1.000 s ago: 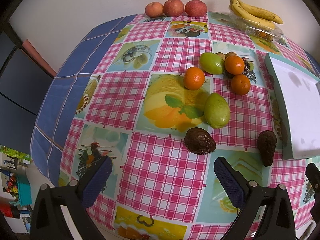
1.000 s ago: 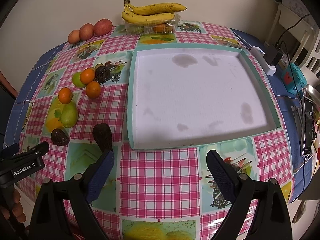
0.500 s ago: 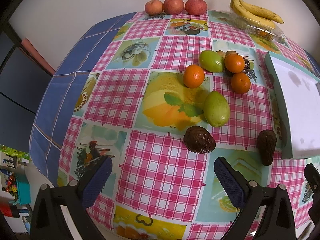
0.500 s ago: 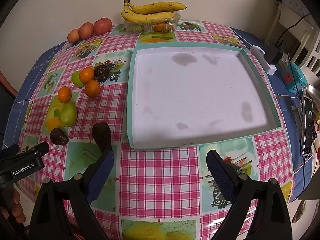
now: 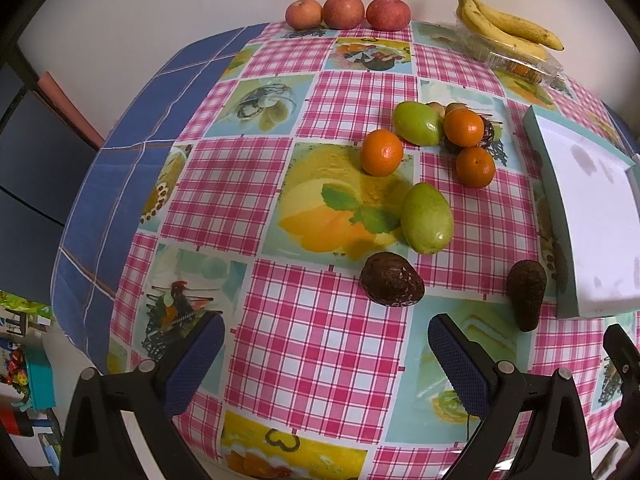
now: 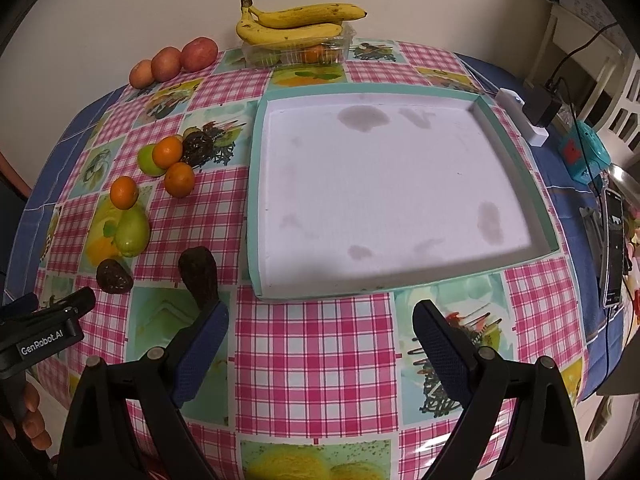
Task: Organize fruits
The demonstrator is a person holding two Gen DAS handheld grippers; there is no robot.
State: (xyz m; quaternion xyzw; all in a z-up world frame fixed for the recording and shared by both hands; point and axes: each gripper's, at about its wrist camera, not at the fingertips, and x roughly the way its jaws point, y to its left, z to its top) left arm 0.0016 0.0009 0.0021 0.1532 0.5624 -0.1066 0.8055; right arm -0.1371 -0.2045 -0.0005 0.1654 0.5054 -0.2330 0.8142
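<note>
Loose fruit lies on the patterned tablecloth: two dark avocados (image 5: pixel 392 279) (image 5: pixel 526 294), two green mangoes (image 5: pixel 426 218) (image 5: pixel 417 123) and three oranges (image 5: pixel 381 152). A shallow teal-rimmed tray (image 6: pixel 256 216) with a bare white floor sits to their right. My left gripper (image 5: pixel 326 360) is open and empty, low over the near table edge, short of the nearer avocado. My right gripper (image 6: pixel 320 344) is open and empty in front of the tray's near rim; its left finger (image 6: pixel 200 348) is just short of the long avocado (image 6: pixel 199 272).
Three red apples (image 5: pixel 344 11) line the back wall. Bananas (image 6: pixel 292 22) lie on a clear plastic box (image 6: pixel 298 54) of fruit at the back. A phone (image 6: pixel 612 246), charger (image 6: pixel 540 106) and cables crowd the table's right side. The table drops off at left.
Both grippers have crept slightly forward toward the fruit and tray. Nothing on the table has moved, and both jaws stay open.
</note>
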